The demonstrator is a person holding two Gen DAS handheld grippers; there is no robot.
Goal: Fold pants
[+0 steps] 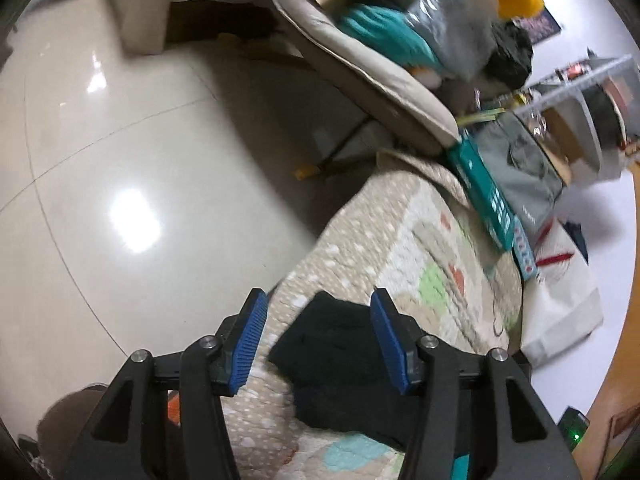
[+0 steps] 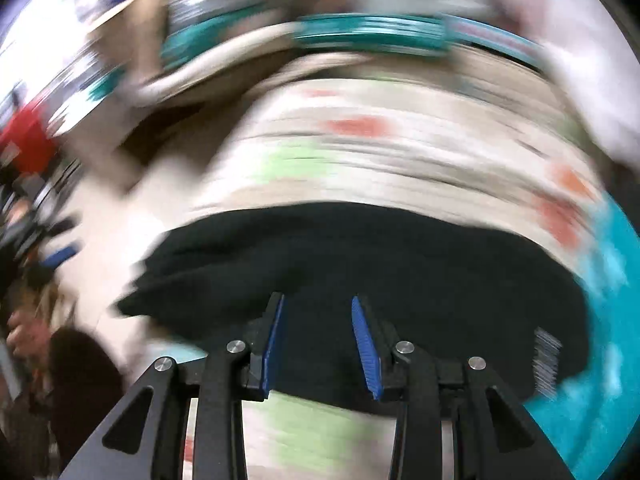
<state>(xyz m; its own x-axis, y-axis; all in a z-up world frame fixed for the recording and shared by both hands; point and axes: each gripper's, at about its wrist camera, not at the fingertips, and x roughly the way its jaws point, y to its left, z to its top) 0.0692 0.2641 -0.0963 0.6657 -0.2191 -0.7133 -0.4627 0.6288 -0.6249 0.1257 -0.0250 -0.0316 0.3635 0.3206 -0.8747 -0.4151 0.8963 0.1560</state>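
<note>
Pants (image 1: 340,364), black, lie bunched on our patterned quilt (image 1: 380,240); teal box (image 1: 484,196) near its far edge. Left gripper (image 1: 318,340) and right gripper (image 2: 318,340) gape, gripping nothing.

Much of the scene is smeared, covered or cut off.

The right wrist view is streaked with motion blur: the quilt (image 2: 360,148) pattern and the clutter along the top cannot be made out. The black pants (image 2: 360,256) lose their left edge to smear. In the left wrist view the pants (image 1: 340,364) run under the left gripper (image 1: 320,340) frame, and the lower edge cuts off the quilt (image 1: 384,232).
</note>
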